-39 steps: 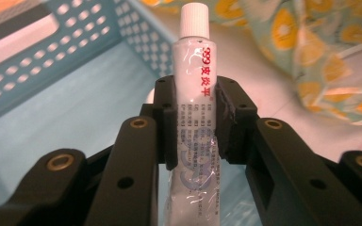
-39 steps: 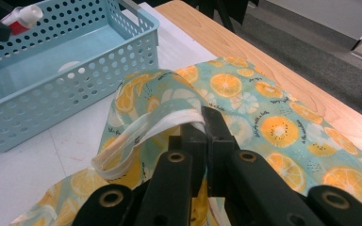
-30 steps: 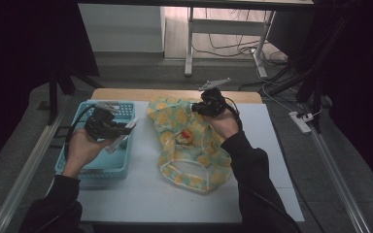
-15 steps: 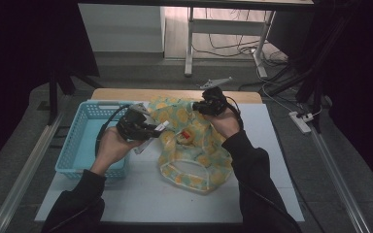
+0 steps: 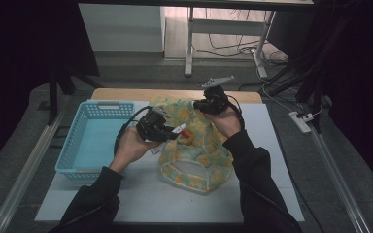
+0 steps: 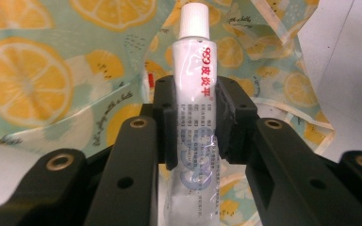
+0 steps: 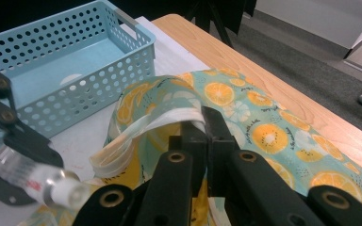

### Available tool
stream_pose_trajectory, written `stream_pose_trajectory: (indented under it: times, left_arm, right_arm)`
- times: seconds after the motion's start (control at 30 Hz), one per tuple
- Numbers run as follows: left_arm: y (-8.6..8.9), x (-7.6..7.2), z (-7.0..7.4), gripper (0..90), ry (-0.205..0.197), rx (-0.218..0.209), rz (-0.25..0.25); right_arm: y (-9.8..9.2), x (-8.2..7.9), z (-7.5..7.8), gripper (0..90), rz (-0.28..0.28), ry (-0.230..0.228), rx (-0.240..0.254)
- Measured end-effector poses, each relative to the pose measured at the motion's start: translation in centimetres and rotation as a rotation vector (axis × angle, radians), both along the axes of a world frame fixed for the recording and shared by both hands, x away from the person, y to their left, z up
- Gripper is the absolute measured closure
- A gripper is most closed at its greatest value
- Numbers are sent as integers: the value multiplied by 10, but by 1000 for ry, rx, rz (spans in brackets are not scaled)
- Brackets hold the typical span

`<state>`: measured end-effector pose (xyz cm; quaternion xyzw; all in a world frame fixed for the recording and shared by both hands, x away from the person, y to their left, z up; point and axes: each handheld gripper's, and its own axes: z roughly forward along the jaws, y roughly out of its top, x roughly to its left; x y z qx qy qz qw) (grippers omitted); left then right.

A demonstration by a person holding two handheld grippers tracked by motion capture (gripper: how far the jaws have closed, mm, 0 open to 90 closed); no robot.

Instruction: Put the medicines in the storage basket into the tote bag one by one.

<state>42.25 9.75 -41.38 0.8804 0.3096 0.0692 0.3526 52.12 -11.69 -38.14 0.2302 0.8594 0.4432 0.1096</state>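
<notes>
- Broadly, we read the step in hand as loading a lemon-print bag: it lies across the middle of the white table, reaching toward the far edge, with its mouth lifted on the far side.
- Beside it, toward the table's left edge, stands a blue basket; its visible floor looks bare, so we judge the tube came from there.
- Our right gripper sits near the far edge with its jaws clamped on the bag's white rim, pinching the fabric and propping the opening up.
- Our left gripper hovers over the bag's left side, just beside the basket, its jaws pressing on a white tube about mid-length, cap pointing away from the hand.
- Next, we think, the tube must be steered cap-first under the raised rim and let go only once it is well inside; the right grip has to keep the mouth wide, or the tube may catch on the fabric fold.
- Writing: the tube bears red "999" followed by Chinese characters, with fine grey print below that is too small to read; its cap is plain white.
- Small dark lettering among the bag's lemon slices is not legible.
</notes>
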Motion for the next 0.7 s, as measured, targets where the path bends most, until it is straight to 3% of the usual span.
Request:
stream_pose_trajectory:
  times: [0.5, 0.7]
  left_arm:
    - [-32, 21, -16, 718, -14, 31, -7]
    - [-45, 31, -21, 718, -16, 21, -4]
  right_arm:
    - [-5, -1, 6, 887, -3, -11, 14]
    - [-7, 2, 5, 887, -16, -10, 11]
